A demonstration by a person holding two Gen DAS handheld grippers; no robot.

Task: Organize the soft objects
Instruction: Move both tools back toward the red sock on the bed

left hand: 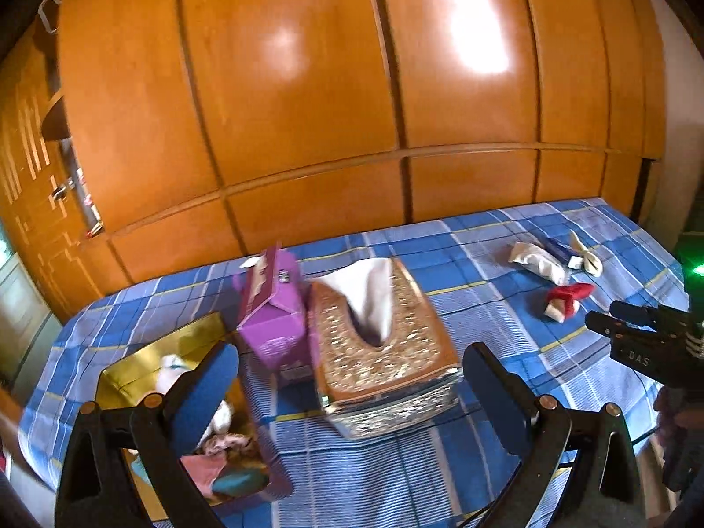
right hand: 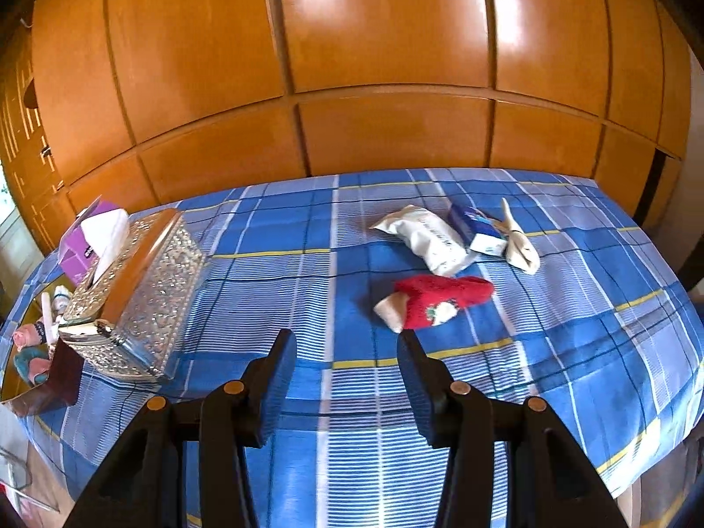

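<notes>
Left tongs (left hand: 352,378): we hold them wide apart and empty, above the ornate tissue box (left hand: 383,352).
Right tongs (right hand: 347,378): apart, empty, just before the red sock (right hand: 440,301).
Red sock: lies on the blue checked bed (right hand: 273,229).
White packet (right hand: 433,237), cream sock (right hand: 519,242): behind it.
Gold box (left hand: 132,378): we see soft things inside.

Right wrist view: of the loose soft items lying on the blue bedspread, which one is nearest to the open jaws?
The red sock with the white cuff. It lies just ahead of the right gripper; the white packet and cream sock lie farther back.
</notes>
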